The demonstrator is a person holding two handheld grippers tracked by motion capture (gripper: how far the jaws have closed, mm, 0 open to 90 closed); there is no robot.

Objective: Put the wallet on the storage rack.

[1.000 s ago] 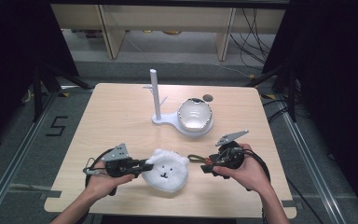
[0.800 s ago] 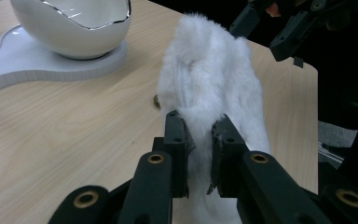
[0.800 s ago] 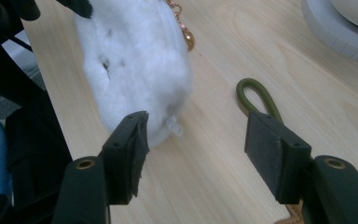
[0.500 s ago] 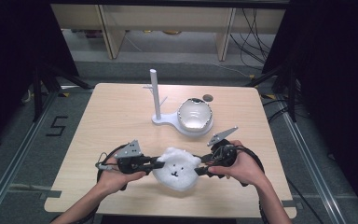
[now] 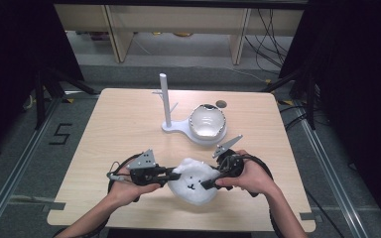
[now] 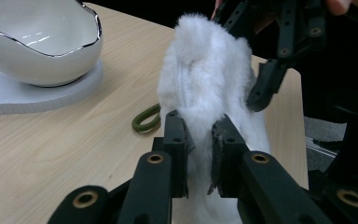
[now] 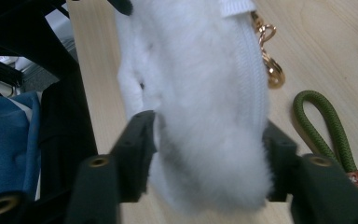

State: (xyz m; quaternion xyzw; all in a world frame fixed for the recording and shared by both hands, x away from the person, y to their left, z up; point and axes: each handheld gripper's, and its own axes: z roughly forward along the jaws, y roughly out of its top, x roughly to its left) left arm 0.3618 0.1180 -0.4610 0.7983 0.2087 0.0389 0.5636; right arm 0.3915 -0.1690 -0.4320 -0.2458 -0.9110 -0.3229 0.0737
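Pouch [image 5: 193,181], white and furry, sits at the table's [image 5: 109,124] six o'clock edge, pinned between both tools: left gripper [image 5: 171,173] bites its nine o'clock end, right gripper [image 5: 207,183] straddles its three o'clock end. Zipper runs gripper to gripper; both equally close.

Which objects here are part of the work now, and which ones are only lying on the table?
In use:
- white fluffy pouch, gripped from both sides
- left gripper, shut on the pouch
- right gripper, jaws around the pouch

Lying about:
- white bowl
- white stand with a post; the bowl sits on its base
- green cord loop beside the pouch
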